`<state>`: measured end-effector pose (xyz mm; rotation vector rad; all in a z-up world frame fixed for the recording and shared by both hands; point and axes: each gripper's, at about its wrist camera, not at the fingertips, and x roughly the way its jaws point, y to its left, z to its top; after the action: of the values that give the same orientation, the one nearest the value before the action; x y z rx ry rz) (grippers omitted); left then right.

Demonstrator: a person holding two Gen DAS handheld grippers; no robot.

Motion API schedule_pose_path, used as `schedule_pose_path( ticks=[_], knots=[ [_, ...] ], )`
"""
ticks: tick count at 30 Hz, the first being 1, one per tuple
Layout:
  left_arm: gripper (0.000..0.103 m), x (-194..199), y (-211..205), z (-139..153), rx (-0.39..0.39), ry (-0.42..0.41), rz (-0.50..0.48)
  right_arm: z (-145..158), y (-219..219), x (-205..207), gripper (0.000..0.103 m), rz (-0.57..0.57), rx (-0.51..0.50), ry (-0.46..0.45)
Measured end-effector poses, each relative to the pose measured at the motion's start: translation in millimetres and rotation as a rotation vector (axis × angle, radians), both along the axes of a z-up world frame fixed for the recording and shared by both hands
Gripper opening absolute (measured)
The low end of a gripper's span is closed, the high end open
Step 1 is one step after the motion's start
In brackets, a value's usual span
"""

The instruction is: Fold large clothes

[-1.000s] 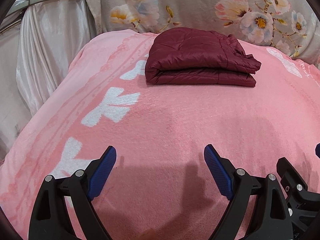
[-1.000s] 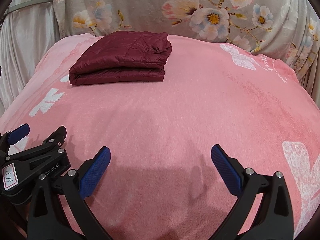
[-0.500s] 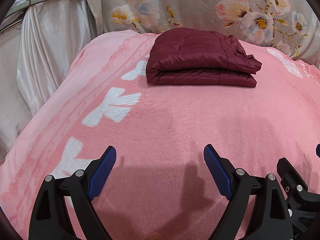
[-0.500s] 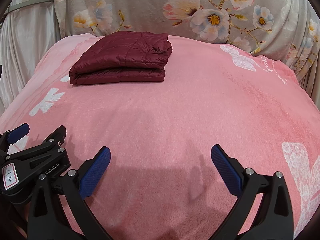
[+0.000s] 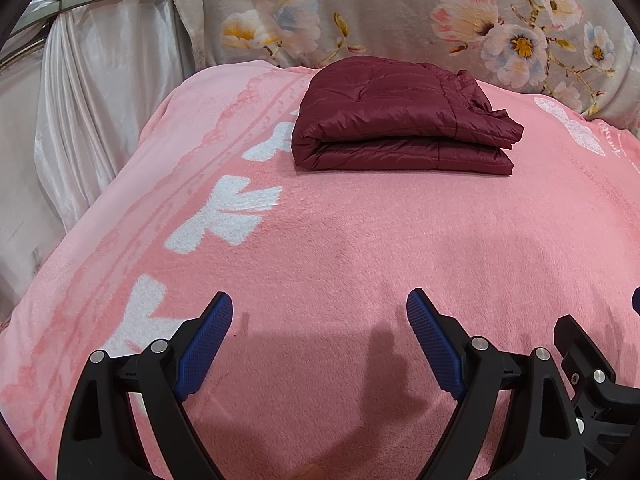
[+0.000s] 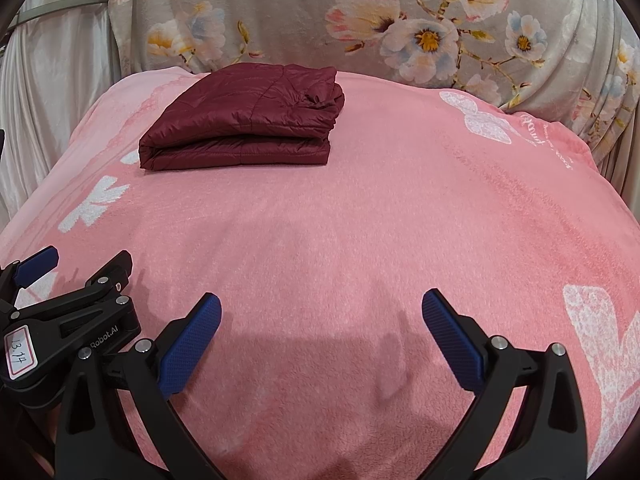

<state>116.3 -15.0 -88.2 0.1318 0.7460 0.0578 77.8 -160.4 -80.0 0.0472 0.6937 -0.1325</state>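
Curtain (image 5: pixel 76 120) of pale satin hangs at the far left beside the bed. Next comes the left claw (image 5: pixel 320 320), spread wide and empty above the pink blanket (image 5: pixel 340 232). The folded maroon jacket (image 5: pixel 400 124) lies flat toward the blanket's far edge, well apart from both claws, before a floral cloth (image 6: pixel 400 20). The right claw (image 6: pixel 322 316) is likewise wide, gripping nothing.

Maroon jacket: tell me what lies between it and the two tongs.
Nothing visible: only bare pink blanket lies between the folded maroon jacket and the open left tongs and right tongs.
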Motion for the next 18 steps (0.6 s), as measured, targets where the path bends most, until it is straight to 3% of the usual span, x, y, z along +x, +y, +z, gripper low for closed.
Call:
schedule_pose_path(
  ticks=[18],
  knots=[
    [0.084,0.2,0.3,0.0,0.0,0.0,0.0,1.0,0.0,0.1,0.098,-0.001,-0.004,0.0]
  ],
)
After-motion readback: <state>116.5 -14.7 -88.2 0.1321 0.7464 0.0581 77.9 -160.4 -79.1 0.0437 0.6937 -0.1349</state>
